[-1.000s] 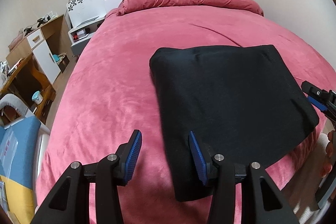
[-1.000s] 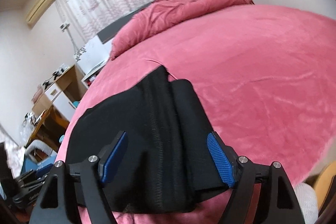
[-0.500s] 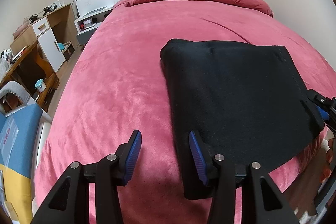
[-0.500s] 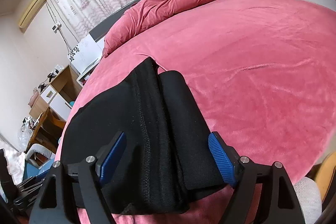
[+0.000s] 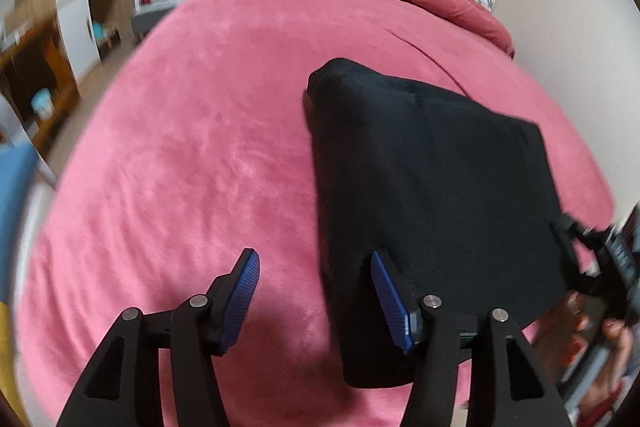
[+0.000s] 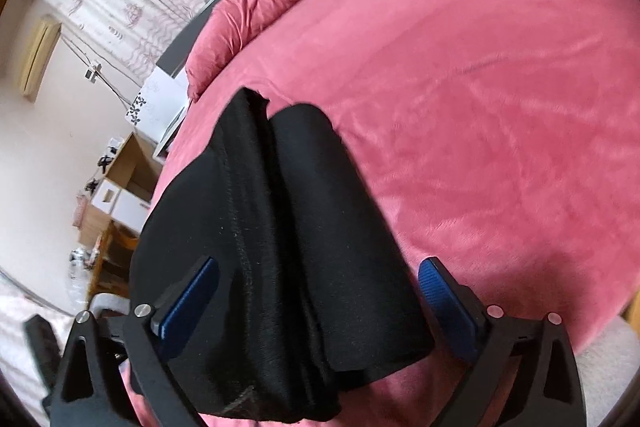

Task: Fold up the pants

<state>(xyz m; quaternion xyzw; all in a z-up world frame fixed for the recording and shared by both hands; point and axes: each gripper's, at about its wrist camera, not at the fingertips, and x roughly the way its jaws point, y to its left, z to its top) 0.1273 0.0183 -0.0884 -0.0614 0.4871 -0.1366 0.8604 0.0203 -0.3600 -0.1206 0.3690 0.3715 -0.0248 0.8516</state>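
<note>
The pants [image 5: 432,195] lie folded into a thick black pad on the near right part of the bed [image 5: 192,155], one end close to its near edge. In the right wrist view the stacked layers [image 6: 280,247] show as long folds running away from the camera, which suggests the legs are already doubled and a last fold or a tidy-up remains.

The left gripper [image 5: 316,291] has just been opening; its jaws stand apart, straddling the pad's near left corner, one pad [image 5: 390,301] over the cloth and the other over bare bed, pressing on nothing. The right gripper [image 6: 316,307] has also just been opening and stands wide, the near end of the pants between its jaws but not pinched. Both seem placed to take the near edge together. A hand [image 5: 596,351] holds the right gripper at the far right.
</note>
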